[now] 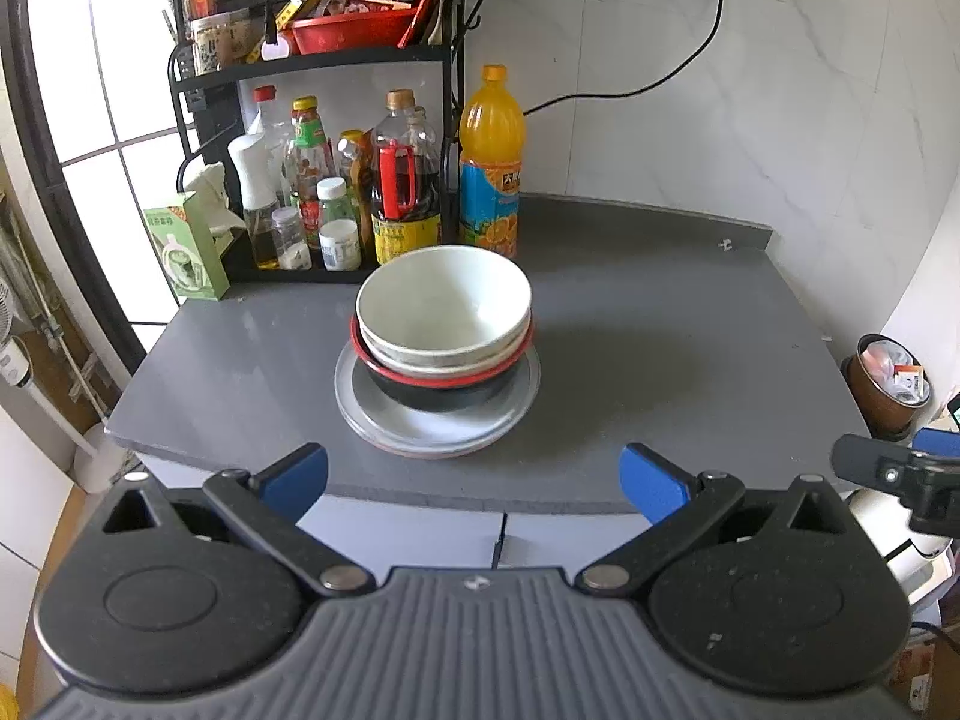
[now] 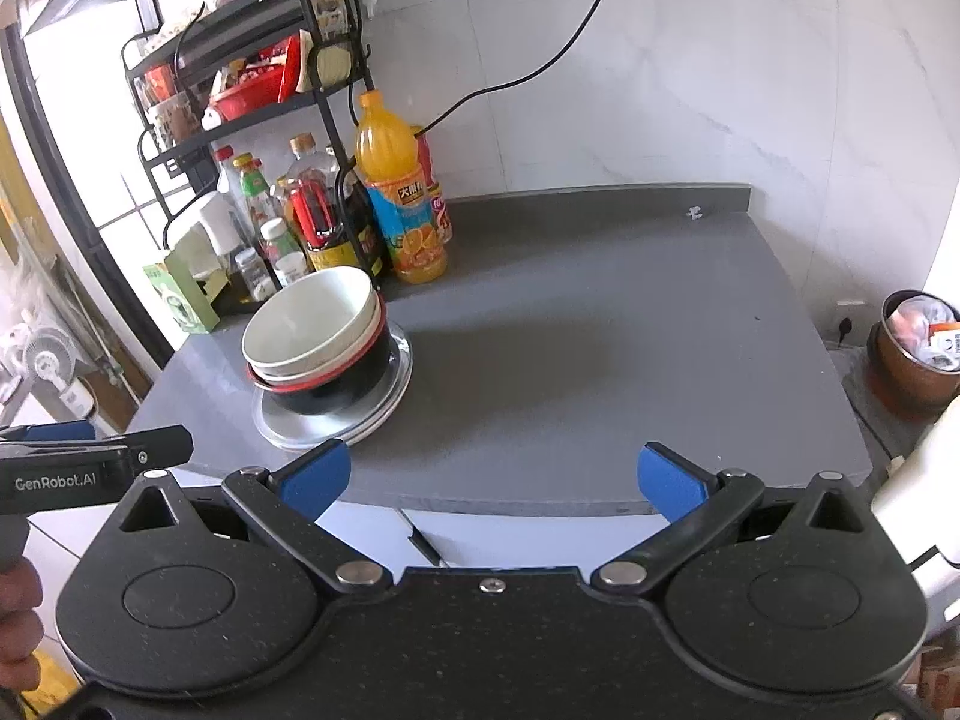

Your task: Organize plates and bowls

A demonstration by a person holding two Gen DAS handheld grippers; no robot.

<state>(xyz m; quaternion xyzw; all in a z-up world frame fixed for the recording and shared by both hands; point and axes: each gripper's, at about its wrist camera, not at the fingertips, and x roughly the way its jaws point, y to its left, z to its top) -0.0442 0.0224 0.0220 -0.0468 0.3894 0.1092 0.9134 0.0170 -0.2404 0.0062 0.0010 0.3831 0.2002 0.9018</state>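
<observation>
Both grippers I hold are spread wide with nothing between their blue pads: my left gripper (image 1: pixel 474 483) hangs at the near edge of the grey counter (image 1: pixel 660 360), facing the stacked dishes head on, and my right gripper (image 2: pixel 492 480) hangs at the same edge, further to the right, with bare counter ahead of it. Just beyond the left gripper sits the stack, near the counter's front. At the bottom are grey plates (image 1: pixel 384 420), on them a black bowl with a red rim (image 1: pixel 432 393), and nested inside it white bowls (image 1: pixel 444 306), the top one tilted a little. Behind the stack, against the back left corner, stands a black wire rack (image 1: pixel 198 84) crowded with sauce bottles (image 1: pixel 402 180), and beside it a tall orange juice bottle (image 1: pixel 491 162). A brown bin (image 2: pixel 918 354) sits off the counter's right side.
</observation>
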